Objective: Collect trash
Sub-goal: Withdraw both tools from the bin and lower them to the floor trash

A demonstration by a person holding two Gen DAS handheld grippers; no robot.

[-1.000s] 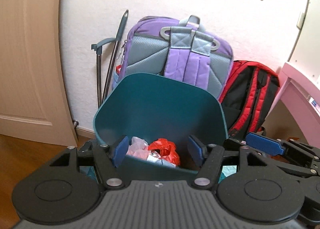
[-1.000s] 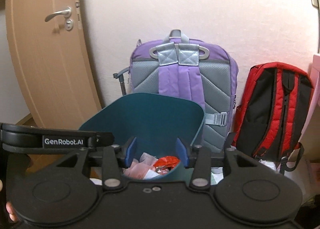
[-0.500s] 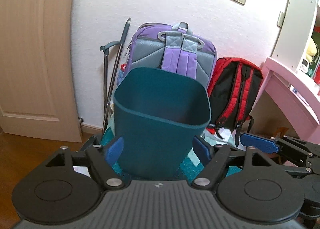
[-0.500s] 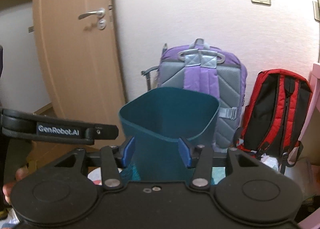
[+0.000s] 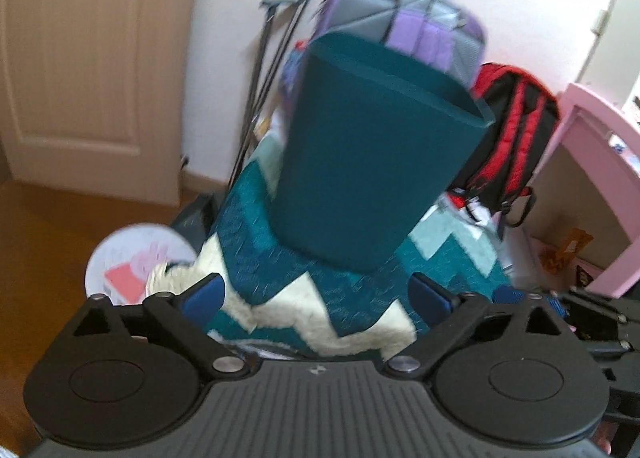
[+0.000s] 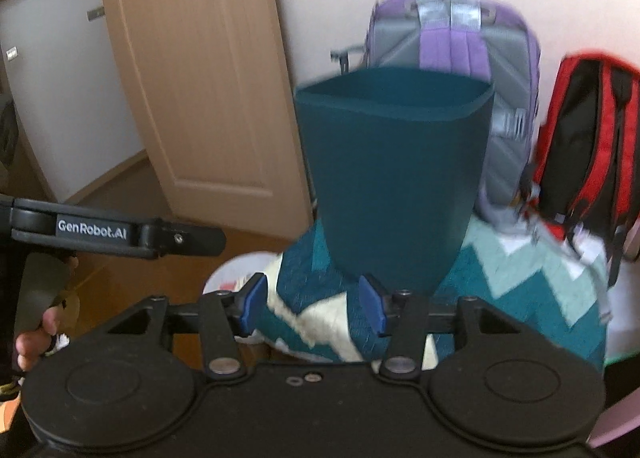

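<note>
- We see the teal trash bin (image 5: 372, 161) standing on the zigzag rug (image 5: 320, 298), in front of 2 backpacks: purple (image 6: 452, 37) and red (image 6: 584, 145).
- Our left gripper (image 5: 316, 296) hangs spread wide, holding nothing.
- Our right gripper (image 6: 312, 304) sits parted too, just short of the bin's base.

1. Tall teal plastic trash bin (image 6: 394, 177) stands upright on a teal-and-white zigzag rug (image 6: 520, 290).
2. Behind the bin: purple-and-grey backpack (image 6: 452, 37).
3. Nearer than the bin: right gripper (image 6: 312, 304), blue-padded jaws apart, empty.
</note>
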